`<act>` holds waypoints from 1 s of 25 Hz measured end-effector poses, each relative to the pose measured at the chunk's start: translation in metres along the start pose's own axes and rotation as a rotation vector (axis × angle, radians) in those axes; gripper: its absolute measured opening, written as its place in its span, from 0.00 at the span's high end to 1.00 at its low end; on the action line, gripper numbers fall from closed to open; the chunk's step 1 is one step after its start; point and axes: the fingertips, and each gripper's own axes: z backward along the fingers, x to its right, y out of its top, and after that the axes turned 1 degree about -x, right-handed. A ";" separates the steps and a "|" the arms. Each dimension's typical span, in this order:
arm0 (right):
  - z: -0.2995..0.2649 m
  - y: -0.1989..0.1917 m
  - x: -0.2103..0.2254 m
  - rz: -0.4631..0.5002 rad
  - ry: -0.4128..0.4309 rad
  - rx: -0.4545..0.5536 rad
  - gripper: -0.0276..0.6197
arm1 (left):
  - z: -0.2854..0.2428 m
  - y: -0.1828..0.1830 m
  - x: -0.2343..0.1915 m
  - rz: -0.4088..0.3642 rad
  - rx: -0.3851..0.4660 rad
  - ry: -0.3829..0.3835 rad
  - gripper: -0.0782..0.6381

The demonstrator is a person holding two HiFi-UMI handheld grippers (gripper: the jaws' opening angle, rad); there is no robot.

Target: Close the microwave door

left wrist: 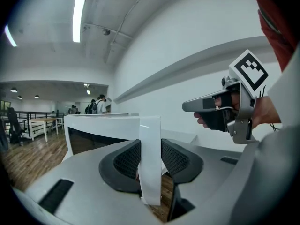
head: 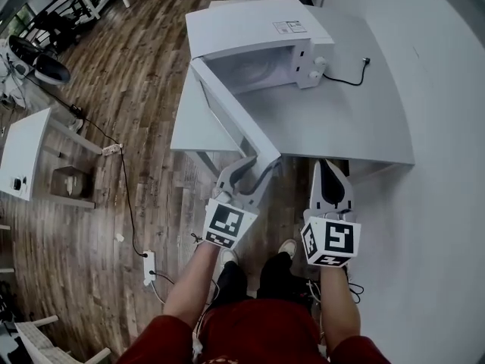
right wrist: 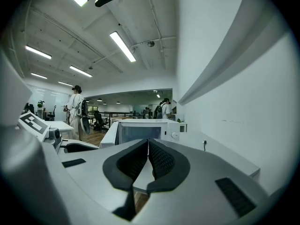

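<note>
The white microwave stands on a white table, and its door is swung wide out over the table's front-left corner. My left gripper has the door's free edge between its pads, and both pads touch it. My right gripper hovers at the table's front edge, to the right of the door, shut with nothing in it. The right gripper view looks straight at the microwave's open front, with my right gripper's jaws below it.
A black cord and plug lie on the table right of the microwave. A power strip and cables are on the wooden floor at left, near a white desk. A white wall runs along the right. People stand far back.
</note>
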 end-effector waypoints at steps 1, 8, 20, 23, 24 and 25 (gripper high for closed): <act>-0.001 0.000 0.006 0.000 0.007 0.000 0.91 | -0.006 0.001 0.001 0.004 -0.003 0.012 0.68; -0.013 0.006 0.050 -0.001 0.054 0.017 0.91 | -0.042 0.008 0.007 0.033 -0.007 0.104 0.68; -0.031 0.009 0.114 -0.014 0.148 0.040 0.91 | -0.092 0.016 0.008 0.074 -0.027 0.279 0.68; -0.036 0.009 0.123 -0.019 0.159 0.043 0.91 | -0.103 0.017 0.008 0.081 -0.031 0.305 0.68; -0.039 0.010 0.126 -0.020 0.160 0.046 0.91 | -0.107 0.018 0.007 0.082 -0.029 0.313 0.68; -0.041 0.012 0.129 -0.021 0.159 0.049 0.91 | -0.112 0.019 0.006 0.083 -0.025 0.320 0.68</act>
